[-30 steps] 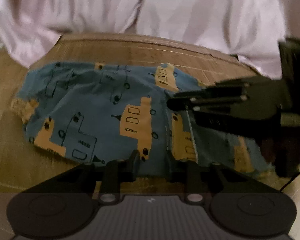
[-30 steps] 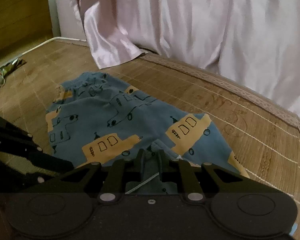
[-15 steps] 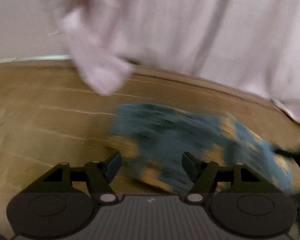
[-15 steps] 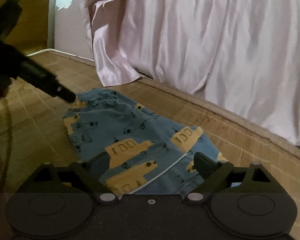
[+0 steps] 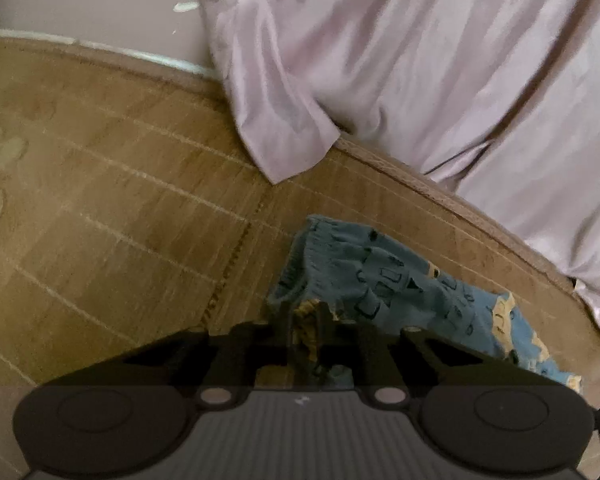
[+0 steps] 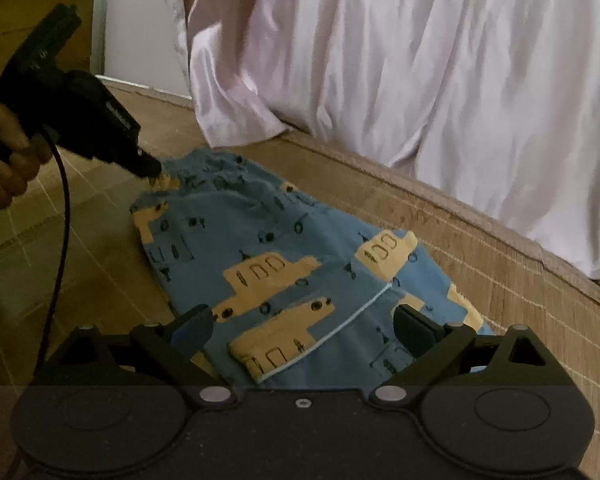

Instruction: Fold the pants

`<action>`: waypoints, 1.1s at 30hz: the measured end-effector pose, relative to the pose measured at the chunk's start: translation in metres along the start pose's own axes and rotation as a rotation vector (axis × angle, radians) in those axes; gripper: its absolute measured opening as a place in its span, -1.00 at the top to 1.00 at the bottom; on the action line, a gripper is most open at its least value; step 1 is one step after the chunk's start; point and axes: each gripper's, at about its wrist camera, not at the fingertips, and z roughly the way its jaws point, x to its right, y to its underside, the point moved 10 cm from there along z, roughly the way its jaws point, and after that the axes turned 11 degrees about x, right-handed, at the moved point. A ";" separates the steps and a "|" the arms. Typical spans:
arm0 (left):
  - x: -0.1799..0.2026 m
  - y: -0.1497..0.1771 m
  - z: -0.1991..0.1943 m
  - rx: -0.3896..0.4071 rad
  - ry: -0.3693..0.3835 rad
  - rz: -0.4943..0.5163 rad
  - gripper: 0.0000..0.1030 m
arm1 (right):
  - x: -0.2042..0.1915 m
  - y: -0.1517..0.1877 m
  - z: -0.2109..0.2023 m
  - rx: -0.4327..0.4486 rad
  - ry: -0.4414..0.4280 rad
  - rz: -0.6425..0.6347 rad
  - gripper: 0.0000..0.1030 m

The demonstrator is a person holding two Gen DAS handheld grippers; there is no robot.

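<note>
Pants (image 6: pixel 268 256), blue with yellow prints, lie folded on the bed's woven mat (image 5: pixel 112 208), long axis running from the spread right tongs (image 6: pixel 303 322) to the far end, which the left tongs (image 5: pixel 305 316) pinch.

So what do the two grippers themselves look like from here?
Both are matte black. The right gripper has angular linkage fingers, silver pivot screws and two round discs on its base. The left gripper adds a grey ribbed panel; in the right wrist view its body carries faint lettering and trails a dark cable.
</note>
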 end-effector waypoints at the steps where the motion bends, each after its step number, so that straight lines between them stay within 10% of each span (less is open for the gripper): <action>1: 0.002 -0.001 -0.002 0.011 0.008 0.014 0.83 | 0.000 0.003 0.001 -0.011 0.002 -0.001 -0.88; 7: 0.022 -0.005 -0.004 0.112 -0.051 0.289 0.85 | -0.004 0.014 0.005 -0.045 -0.002 -0.005 -0.88; 18: 0.023 0.014 0.010 0.114 -0.148 0.505 0.70 | -0.010 0.020 0.006 -0.061 -0.009 -0.024 -0.88; 20: 0.024 0.017 0.014 0.089 -0.121 0.495 0.26 | -0.008 0.022 0.005 -0.065 -0.008 -0.010 -0.88; 23: 0.014 0.019 0.021 0.043 -0.110 0.397 0.10 | -0.006 0.023 0.005 -0.068 -0.010 0.014 -0.88; 33: 0.013 0.019 0.025 0.029 -0.048 0.355 0.46 | -0.009 0.029 0.005 -0.079 -0.005 0.010 -0.88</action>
